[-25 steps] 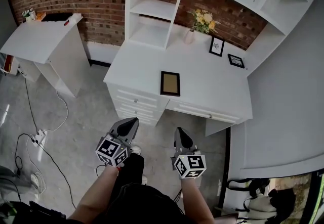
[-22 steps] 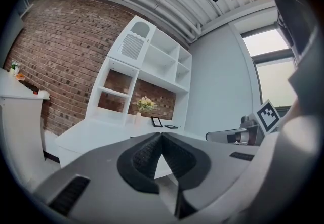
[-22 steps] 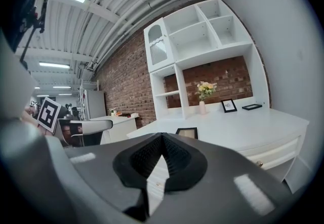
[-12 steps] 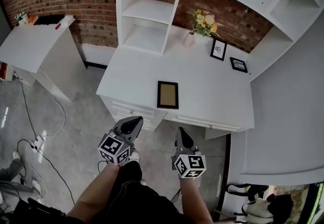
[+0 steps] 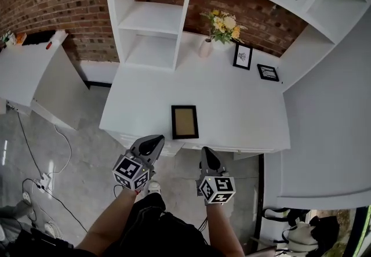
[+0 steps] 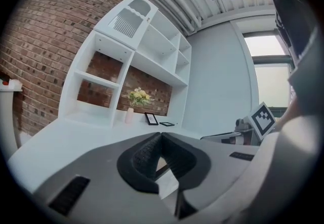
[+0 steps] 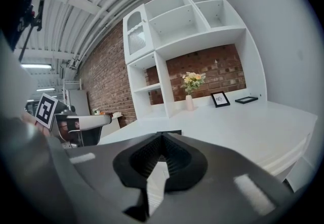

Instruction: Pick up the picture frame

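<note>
A dark-rimmed picture frame (image 5: 185,122) with a tan inside lies flat near the front edge of the white desk (image 5: 243,116). Both grippers hover over the floor in front of the desk, short of its edge, neither touching the frame. My left gripper (image 5: 154,142) is shut and empty, pointing at the desk's front left of the frame. My right gripper (image 5: 206,153) is shut and empty, a little right of the frame. In the right gripper view the frame (image 7: 170,132) shows just past the closed tips (image 7: 162,136). The left gripper view shows closed tips (image 6: 161,136) too.
At the desk's back stand a vase of yellow flowers (image 5: 206,47), an upright small picture (image 5: 243,56) and a flat one (image 5: 267,72). A white shelf unit (image 5: 152,24) rises at the back left. A white side table (image 5: 23,70) and floor cables (image 5: 40,180) lie left.
The desk and the frame have drawn nearer to both grippers as the person stepped forward. Both grippers stayed shut.
</note>
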A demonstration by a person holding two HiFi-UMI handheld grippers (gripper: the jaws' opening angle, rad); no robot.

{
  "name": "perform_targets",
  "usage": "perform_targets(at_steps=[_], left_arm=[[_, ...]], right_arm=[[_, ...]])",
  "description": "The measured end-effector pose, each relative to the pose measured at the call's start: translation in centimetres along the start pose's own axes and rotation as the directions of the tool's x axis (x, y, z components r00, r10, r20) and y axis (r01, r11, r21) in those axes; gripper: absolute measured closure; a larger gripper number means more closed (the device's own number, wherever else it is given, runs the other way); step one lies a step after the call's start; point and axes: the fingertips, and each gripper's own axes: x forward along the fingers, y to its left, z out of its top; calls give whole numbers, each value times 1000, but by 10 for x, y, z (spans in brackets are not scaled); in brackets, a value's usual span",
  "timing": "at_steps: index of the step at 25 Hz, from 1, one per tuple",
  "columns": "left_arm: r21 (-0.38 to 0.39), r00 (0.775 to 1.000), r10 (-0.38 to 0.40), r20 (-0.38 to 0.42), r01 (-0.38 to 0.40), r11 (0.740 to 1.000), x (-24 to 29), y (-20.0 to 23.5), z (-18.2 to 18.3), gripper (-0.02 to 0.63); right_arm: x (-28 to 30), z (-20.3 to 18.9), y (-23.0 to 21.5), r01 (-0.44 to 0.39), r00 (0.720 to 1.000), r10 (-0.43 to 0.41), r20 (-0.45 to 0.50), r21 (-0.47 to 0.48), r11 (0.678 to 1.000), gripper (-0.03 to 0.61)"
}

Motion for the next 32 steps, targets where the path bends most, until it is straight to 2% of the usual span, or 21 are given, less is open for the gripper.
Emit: perform_targets(at_steps=[10, 13, 25, 32], left_arm=[[31, 997, -71, -44, 73, 997, 22, 27, 2, 627], [37, 995, -83, -47, 84, 996, 23, 34, 3, 627], [-30, 995, -61, -80, 59, 998, 18, 34, -22, 627], [-46, 998, -14, -55, 12, 999, 21, 46, -13, 627]], right_arm=[[50, -13, -16, 53, 993, -48, -110, 42, 998, 574], [58, -18, -16, 57, 990, -50, -135, 52, 997, 540], [90, -44, -41, 124, 959, -90, -269, 115, 986, 503], [106, -56, -49, 117, 937, -73, -342, 111, 987, 491]])
